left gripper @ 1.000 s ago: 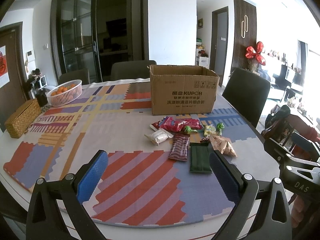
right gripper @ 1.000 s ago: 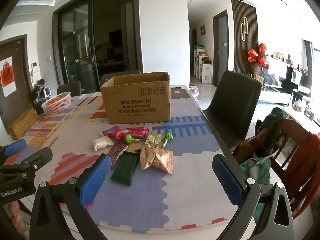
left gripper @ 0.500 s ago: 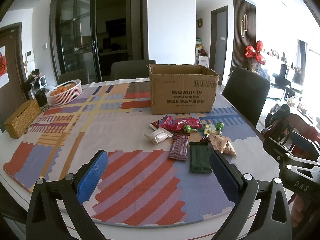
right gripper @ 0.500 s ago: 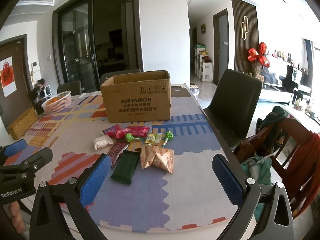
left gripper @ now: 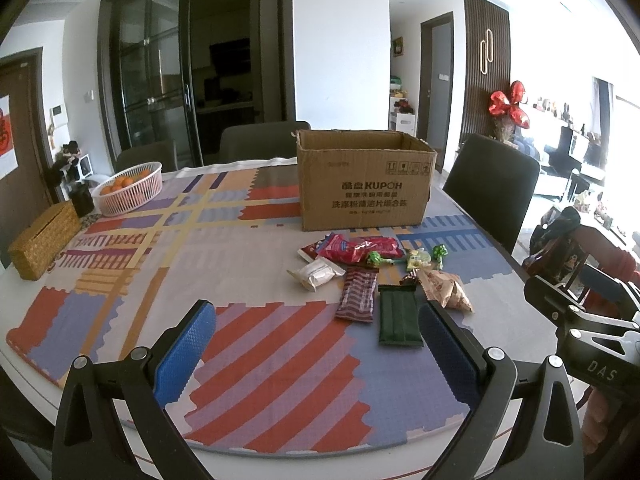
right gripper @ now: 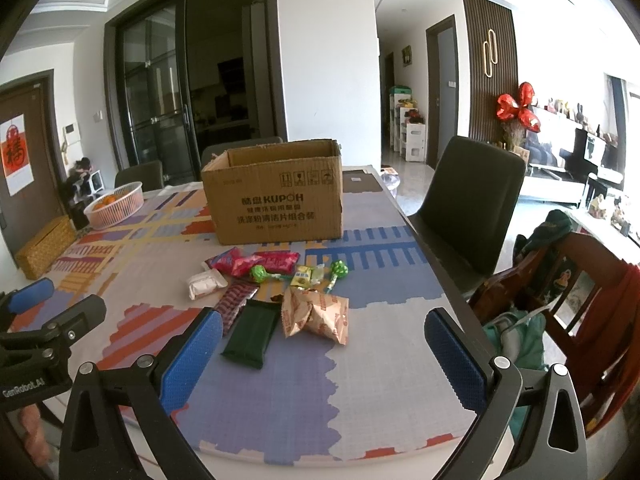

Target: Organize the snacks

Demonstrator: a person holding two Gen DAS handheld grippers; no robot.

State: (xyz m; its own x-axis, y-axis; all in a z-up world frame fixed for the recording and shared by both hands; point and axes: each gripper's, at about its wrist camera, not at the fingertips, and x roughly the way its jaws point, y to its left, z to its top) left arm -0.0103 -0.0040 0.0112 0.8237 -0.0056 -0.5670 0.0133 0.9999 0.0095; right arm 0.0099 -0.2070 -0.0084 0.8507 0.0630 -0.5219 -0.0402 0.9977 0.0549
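Observation:
An open cardboard box stands on the patterned table. In front of it lies a loose pile of snacks: a red packet, a white packet, a maroon striped bar, a dark green packet, a tan crinkled bag, green lollipops and small yellow candies. My left gripper hovers open over the near table edge, short of the pile. My right gripper is open too, just in front of the green packet and tan bag.
A white basket of oranges and a woven box sit at the far left of the table. Dark chairs stand around it. A red wooden chair with clothes is at the right.
Both views have shifted very slightly nearer to the table; the snacks and box lie where they were. Both grippers stay open.

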